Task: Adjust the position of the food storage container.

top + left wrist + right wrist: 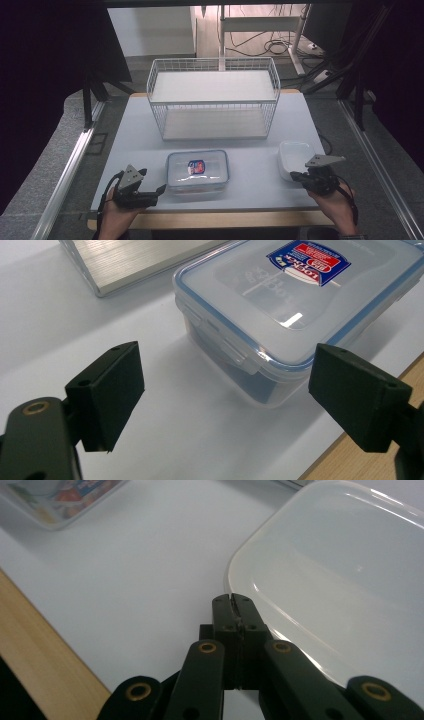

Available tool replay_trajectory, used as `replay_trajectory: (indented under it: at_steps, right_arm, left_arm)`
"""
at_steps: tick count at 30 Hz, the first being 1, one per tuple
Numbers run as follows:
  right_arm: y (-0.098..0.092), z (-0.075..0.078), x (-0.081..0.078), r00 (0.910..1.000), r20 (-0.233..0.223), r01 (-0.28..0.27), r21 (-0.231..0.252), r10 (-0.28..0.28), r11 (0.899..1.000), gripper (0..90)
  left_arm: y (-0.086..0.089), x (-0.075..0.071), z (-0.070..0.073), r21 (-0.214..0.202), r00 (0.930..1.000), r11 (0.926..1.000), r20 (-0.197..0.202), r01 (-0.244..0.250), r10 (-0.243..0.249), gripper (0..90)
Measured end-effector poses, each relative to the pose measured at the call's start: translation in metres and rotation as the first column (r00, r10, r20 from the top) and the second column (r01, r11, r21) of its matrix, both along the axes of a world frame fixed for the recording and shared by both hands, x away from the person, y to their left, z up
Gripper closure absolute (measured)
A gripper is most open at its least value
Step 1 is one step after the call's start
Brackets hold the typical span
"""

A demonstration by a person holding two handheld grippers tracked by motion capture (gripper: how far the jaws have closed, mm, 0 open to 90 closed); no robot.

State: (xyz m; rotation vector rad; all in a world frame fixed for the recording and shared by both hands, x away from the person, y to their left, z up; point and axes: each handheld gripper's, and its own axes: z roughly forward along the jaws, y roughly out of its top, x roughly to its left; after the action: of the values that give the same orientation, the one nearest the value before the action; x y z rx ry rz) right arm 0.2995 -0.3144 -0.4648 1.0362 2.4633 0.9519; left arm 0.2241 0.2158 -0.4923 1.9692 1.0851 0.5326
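Lidded box: clear plastic, blue seal, printed label on the lid, clips down. Location: front middle of the table, just ahead of the wooden edge, in front of the wire rack.

Left gripper: jaws spread wide, holding nothing, aimed at the box's near corner from your left. In the left gripper view one jaw hangs past the corner, over the table's edge.

Right gripper: jaws pressed together, empty, tip just beside the rim of the white tray at front right.

Risks, as judged:
- A corner grip on smooth plastic would likely twist the box out of your jaws; take a flat side instead.
- A push from the left slides the box rather than lifting it.
- Your closed right tip can nudge the light tray toward the table's side edge.
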Motion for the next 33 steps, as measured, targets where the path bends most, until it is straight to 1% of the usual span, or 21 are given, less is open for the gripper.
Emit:
replay_trajectory:
  at_steps: [4, 5, 6, 7, 8, 9, 10, 11, 12, 13, 14, 15, 16, 17, 18, 19, 21, 24, 27, 30, 33]
  right_arm:
    - [-0.001, -0.001, 0.002, 1.0000, 0.005, 0.008, 0.005, -0.008, 1.000, 89.1]
    - [0.000, 0.000, 0.002, 0.9999, 0.006, 0.009, 0.005, -0.009, 1.000, 89.0]
    - [0.002, 0.002, 0.001, 1.0000, 0.007, -0.003, 0.040, 0.003, 0.999, 88.9]
    - [0.002, 0.002, 0.001, 1.0000, 0.007, -0.003, 0.040, 0.003, 0.999, 88.9]
    - [0.005, 0.004, 0.002, 0.9999, 0.011, -0.011, 0.050, 0.010, 0.999, 88.8]
    - [0.011, 0.009, 0.003, 0.9995, 0.023, -0.023, 0.059, 0.022, 0.998, 87.9]
    - [0.011, 0.009, 0.003, 0.9995, 0.023, -0.023, 0.059, 0.022, 0.998, 87.9]
    - [0.015, 0.010, 0.006, 0.9993, 0.024, -0.032, 0.066, 0.030, 0.997, 87.6]
    - [0.026, 0.013, 0.010, 0.9988, 0.023, -0.045, 0.067, 0.044, 0.997, 87.6]
    - [0.026, 0.013, 0.010, 0.9988, 0.023, -0.045, 0.067, 0.044, 0.997, 87.6]
    - [0.032, 0.015, 0.012, 0.9983, 0.024, -0.055, 0.063, 0.054, 0.996, 87.8]
    - [0.046, 0.016, 0.016, 0.9963, 0.029, -0.082, 0.066, 0.080, 0.994, 88.6]
    - [0.052, 0.017, 0.018, 0.9953, 0.034, -0.092, 0.068, 0.090, 0.993, 88.8]
    - [0.052, 0.017, 0.018, 0.9953, 0.034, -0.092, 0.068, 0.090, 0.993, 88.8]
    - [0.068, 0.017, 0.023, 0.9946, 0.032, -0.101, 0.094, 0.099, 0.990, 88.9]
    - [0.068, 0.017, 0.023, 0.9946, 0.032, -0.101, 0.094, 0.099, 0.990, 88.9]
    - [0.080, 0.013, 0.026, 0.9929, 0.030, -0.117, 0.108, 0.115, 0.987, 88.9]
    - [0.100, 0.003, 0.027, 0.9898, 0.020, -0.142, 0.089, 0.141, 0.986, 88.9]
    - [0.108, -0.004, 0.024, 0.9875, 0.012, -0.157, 0.075, 0.157, 0.985, 88.7]
    - [0.110, -0.008, 0.022, 0.9873, 0.014, -0.159, 0.065, 0.158, 0.985, 88.5]
    - [0.109, -0.011, 0.023, 0.9889, 0.005, -0.149, 0.070, 0.149, 0.986, 88.4]
  left_arm:
    - [0.001, 0.000, 0.000, 0.010, 1.0000, 0.9999, 0.000, -0.003, 0.003, 14.6]
    - [0.002, 0.001, 0.001, 0.020, 1.0000, 0.9998, 0.002, -0.005, 0.005, 14.6]
    - [0.006, 0.001, 0.003, 0.038, 0.9999, 0.9992, 0.005, -0.012, 0.012, 17.7]
    - [0.006, 0.001, 0.003, 0.038, 0.9999, 0.9992, 0.005, -0.012, 0.012, 20.9]
    - [0.008, 0.002, 0.004, 0.040, 0.9998, 0.9990, 0.005, -0.019, 0.019, 20.9]
    - [0.015, 0.005, 0.005, 0.035, 0.9998, 0.9992, -0.005, -0.020, 0.021, 32.1]
    - [0.015, 0.005, 0.005, 0.035, 0.9998, 0.9992, -0.005, -0.020, 0.021, 37.4]
    - [0.019, 0.009, 0.004, 0.023, 0.9994, 0.9995, -0.026, -0.021, 0.021, 37.4]
    - [0.021, 0.012, 0.002, 0.011, 0.9989, 0.9996, -0.040, -0.025, 0.025, 50.7]
    - [0.023, 0.015, 0.000, 0.000, 0.9978, 0.9996, -0.061, -0.027, 0.027, 57.1]
    - [0.024, 0.019, -0.003, -0.008, 0.9962, 0.9997, -0.084, -0.023, 0.022, 57.1]
    - [0.023, 0.023, -0.006, -0.004, 0.9947, 0.9999, -0.101, -0.014, 0.014, 69.7]
    - [0.019, 0.030, -0.011, 0.018, 0.9931, 0.9998, -0.117, -0.007, 0.009, 73.9]
    - [0.019, 0.030, -0.011, 0.018, 0.9931, 0.9998, -0.117, -0.007, 0.009, 76.8]
    - [0.015, 0.036, -0.016, 0.028, 0.9914, 0.9996, -0.131, 0.005, -0.001, 79.4]
    - [0.015, 0.036, -0.016, 0.028, 0.9914, 0.9996, -0.131, 0.005, -0.001, 80.3]
    - [0.010, 0.040, -0.018, 0.038, 0.9906, 0.9992, -0.137, 0.015, -0.009, 80.9]
    - [-0.001, 0.043, -0.019, 0.041, 0.9899, 0.9983, -0.138, 0.040, -0.034, 81.6]
    - [-0.010, 0.046, -0.020, 0.086, 0.9907, 0.9959, -0.135, 0.028, -0.017, 84.0]
    - [-0.014, 0.050, -0.021, 0.042, 0.9877, 0.9985, -0.153, 0.035, -0.028, 84.0]
    - [-0.026, 0.057, -0.022, 0.054, 0.9898, 0.9978, -0.139, 0.039, -0.031, 83.8]
